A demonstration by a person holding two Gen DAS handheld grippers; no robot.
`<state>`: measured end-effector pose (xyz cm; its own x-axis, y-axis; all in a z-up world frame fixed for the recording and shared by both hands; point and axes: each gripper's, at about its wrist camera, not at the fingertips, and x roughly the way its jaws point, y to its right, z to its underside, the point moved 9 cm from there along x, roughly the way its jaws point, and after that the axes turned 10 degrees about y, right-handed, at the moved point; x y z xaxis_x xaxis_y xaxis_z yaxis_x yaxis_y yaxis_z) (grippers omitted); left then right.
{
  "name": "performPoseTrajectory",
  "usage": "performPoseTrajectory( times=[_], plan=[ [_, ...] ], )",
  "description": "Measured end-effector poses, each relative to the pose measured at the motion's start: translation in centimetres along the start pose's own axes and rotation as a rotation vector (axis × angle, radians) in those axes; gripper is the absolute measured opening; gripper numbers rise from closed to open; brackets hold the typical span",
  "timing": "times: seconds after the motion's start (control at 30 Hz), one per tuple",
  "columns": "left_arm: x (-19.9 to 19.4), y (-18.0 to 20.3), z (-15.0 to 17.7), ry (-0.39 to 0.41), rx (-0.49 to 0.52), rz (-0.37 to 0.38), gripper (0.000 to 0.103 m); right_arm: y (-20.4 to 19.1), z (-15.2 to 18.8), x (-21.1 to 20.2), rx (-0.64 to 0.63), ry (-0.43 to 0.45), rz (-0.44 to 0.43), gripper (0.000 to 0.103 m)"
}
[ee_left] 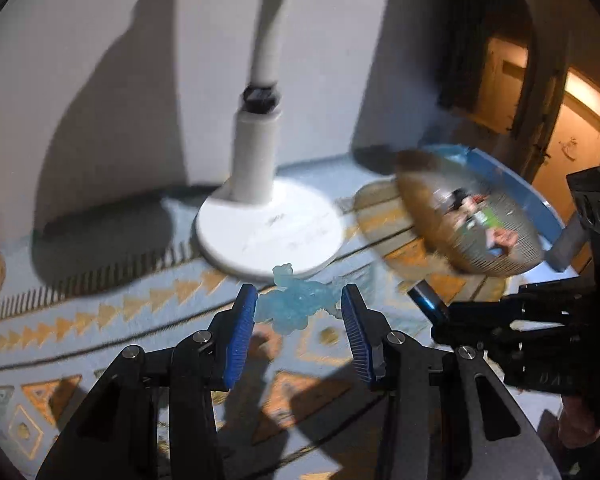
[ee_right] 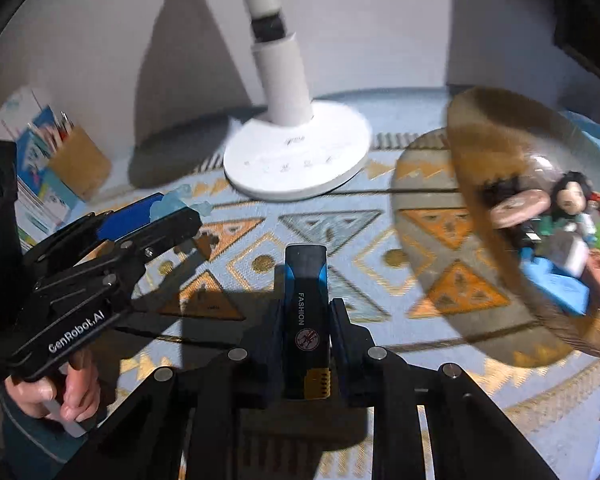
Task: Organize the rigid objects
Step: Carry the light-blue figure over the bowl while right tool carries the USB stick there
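Left wrist view shows one left hand-held gripper (ee_left: 299,312) with its two blue-padded fingers (ee_left: 242,336) set fairly wide around one translucent pale-blue figurine (ee_left: 296,304); the left pad seems to touch it, but whether the right pad does cannot be told, so a firm hold is uncertain. Just beyond the figurine stands one white lamp base (ee_left: 268,228) with its upright stem, close to the wall at the top of the frame. At the right of the frame one clear ribbed bowl (ee_left: 468,220) is tilted, blurred, with small toys inside. Right wrist view shows one right hand-held gripper (ee_right: 305,320) closed narrowly on one black-and-blue lighter (ee_right: 306,312) marked FASHION, which points up the middle of the frame above the patterned cloth on the surface (ee_right: 320,232). The left hand-held gripper lies at the left of that frame, the person's hand (ee_right: 56,392) on its grip. One brown pen holder (ee_right: 80,160) and some printed boxes sit at the upper left. The bowl fills the right edge, holding one dark-haired doll (ee_right: 572,196), one blue block (ee_right: 556,284) and other blurred pieces. Bare cloth lies between lamp base, bowl and grippers in the centre.
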<state>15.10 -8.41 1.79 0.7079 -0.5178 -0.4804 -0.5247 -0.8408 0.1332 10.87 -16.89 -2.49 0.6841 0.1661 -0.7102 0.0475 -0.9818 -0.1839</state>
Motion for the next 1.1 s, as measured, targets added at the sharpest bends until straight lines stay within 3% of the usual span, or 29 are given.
performPoseTrajectory(
  times=[0.27, 0.47, 0.57, 0.8, 1.1],
  plan=[
    [-2.0, 8.3, -6.2, 0.112, 0.056, 0.102, 0.04, 6.2, -4.2, -8.9, 0.049, 0.189, 0.071, 0.023],
    [0.4, 14.2, -10.3, 0.14, 0.056, 0.169, 0.04, 13.8, -8.0, -15.0, 0.123, 0.313, 0.168, 0.023],
    [2.8, 16.7, -11.6, 0.133, 0.044, 0.192, 0.04, 16.9, -9.3, -16.1, 0.147, 0.335, 0.201, 0.023],
    [9.6, 19.8, -11.6, 0.061, 0.033, 0.185, 0.04, 23.3, -10.4, -14.2, 0.212, 0.3, 0.23, 0.023],
    [15.0, 20.3, -7.8, -0.054, 0.025, 0.162, 0.04, 26.9, -8.7, -8.1, 0.255, 0.183, 0.202, 0.022]
  ],
)
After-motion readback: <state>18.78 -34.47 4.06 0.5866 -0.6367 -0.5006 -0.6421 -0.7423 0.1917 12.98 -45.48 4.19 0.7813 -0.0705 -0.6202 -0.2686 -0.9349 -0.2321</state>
